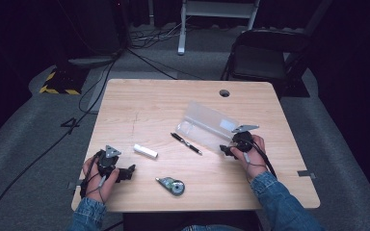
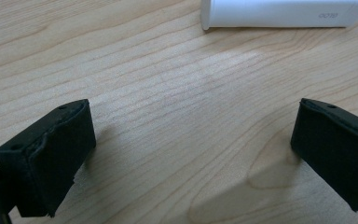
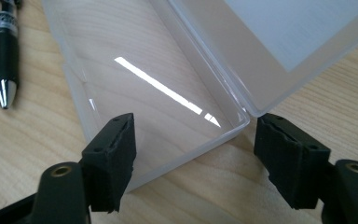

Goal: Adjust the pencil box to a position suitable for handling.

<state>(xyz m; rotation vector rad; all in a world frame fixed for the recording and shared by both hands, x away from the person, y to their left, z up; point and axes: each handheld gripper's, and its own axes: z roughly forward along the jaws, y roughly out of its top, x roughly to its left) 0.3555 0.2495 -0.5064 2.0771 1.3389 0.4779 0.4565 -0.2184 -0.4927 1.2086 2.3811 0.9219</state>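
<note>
Left gripper (image 1: pixel 125 172) is held wide open over bare table (image 1: pixel 144 103), white tube (image 2: pixel 284 13) (faint, unreadable print) just ahead. Clear hinged plastic case (image 1: pixel 207 126) lies open right of centre, pale label on lid. Right gripper (image 3: pixel 193 158), wide, straddles its near corner; contact cannot be told.

This looks like a recording studio or lab: black curtains (image 1: pixel 24 38) stand around, cables (image 1: pixel 147 36) run over a grey carpet (image 1: pixel 19 144), hazard tape (image 1: pixel 58 90) marks a stand, and a folding chair (image 1: pixel 265 53) waits behind the wooden counter (image 1: pixel 149 101).
</note>
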